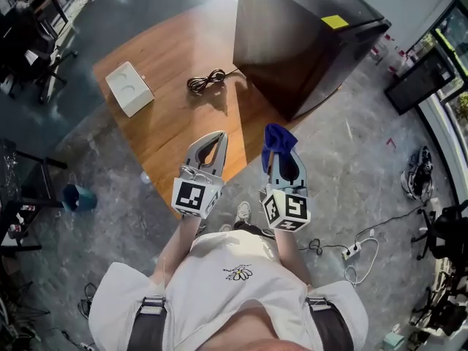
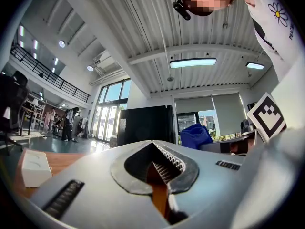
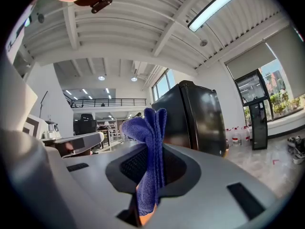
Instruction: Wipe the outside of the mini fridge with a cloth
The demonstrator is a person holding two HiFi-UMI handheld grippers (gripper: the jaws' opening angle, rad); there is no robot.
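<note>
Two grippers low, at near table [image 1: 168,101] edge. Right gripper [image 1: 281,158] clamps blue cloth [image 1: 276,137]; left gripper [image 1: 213,141] jaws together, empty. Mini fridge [image 1: 292,42] far right, untouched. Next: press cloth flat on near side, use overlapping strokes.

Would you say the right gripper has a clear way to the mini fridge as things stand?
Probably yes. The right gripper, shut on the blue cloth, faces the mini fridge with only bare tabletop between them; the coiled cable lies off to the left.
</note>
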